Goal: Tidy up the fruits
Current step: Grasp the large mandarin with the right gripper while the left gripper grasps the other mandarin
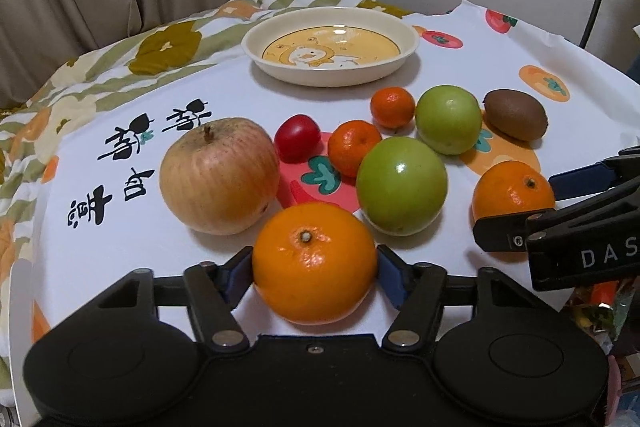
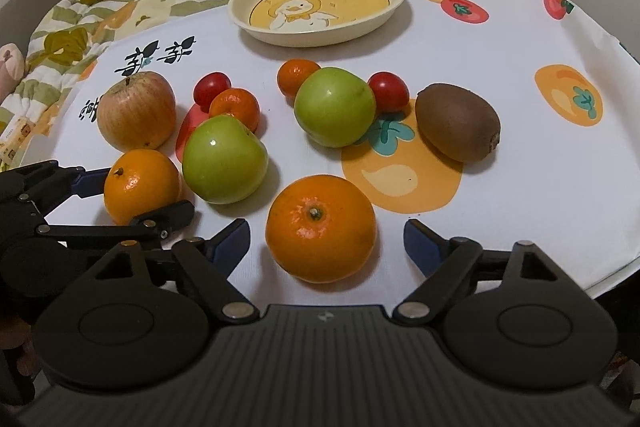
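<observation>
Left hand-held gripper [image 1: 315, 273] clamped on orange [image 1: 315, 263], lower centre. Right hand-held gripper [image 2: 326, 241] apart around second orange [image 2: 321, 229], not touching. Plate [image 2: 396, 1] empty, top centre. Risk: round orange slipping from pads, rolling into green apple [image 1: 401, 185].

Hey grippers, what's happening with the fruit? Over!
Left gripper shut on orange. Right gripper open around second orange. Plate empty; path clear.
</observation>
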`<state>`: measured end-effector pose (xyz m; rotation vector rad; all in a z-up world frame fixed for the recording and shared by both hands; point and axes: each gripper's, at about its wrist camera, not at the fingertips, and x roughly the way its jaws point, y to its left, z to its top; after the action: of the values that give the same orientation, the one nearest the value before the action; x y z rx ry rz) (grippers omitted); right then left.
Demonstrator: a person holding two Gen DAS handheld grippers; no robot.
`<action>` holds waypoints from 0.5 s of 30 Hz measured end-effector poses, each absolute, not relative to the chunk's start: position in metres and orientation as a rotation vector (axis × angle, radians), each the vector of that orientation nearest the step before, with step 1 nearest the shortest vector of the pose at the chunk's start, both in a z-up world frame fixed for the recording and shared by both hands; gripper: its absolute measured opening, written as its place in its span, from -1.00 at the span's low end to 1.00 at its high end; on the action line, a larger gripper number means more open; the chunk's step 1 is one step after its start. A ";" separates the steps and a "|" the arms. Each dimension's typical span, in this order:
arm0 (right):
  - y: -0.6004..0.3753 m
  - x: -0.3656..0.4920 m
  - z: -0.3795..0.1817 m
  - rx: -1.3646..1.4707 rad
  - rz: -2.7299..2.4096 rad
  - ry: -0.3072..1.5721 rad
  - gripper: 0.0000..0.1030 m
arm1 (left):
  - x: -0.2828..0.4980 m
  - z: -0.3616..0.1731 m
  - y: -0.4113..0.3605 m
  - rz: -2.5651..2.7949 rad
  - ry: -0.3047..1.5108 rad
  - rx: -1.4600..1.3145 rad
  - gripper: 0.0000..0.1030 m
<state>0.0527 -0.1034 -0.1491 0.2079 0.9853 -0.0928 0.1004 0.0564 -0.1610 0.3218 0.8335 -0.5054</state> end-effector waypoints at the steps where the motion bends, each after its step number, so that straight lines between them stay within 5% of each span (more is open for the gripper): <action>1: -0.103 0.054 -0.149 0.208 -0.094 0.988 0.88 | 0.101 -0.161 0.058 -0.508 0.838 0.313 0.31; 15: -0.097 0.063 -0.156 0.153 -0.099 1.015 0.55 | 0.098 -0.159 0.061 -0.512 0.842 0.308 0.29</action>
<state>0.0632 -0.0973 -0.1560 0.1527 1.0153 -0.0987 0.0978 0.0614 -0.1594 0.3077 0.8422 -0.5118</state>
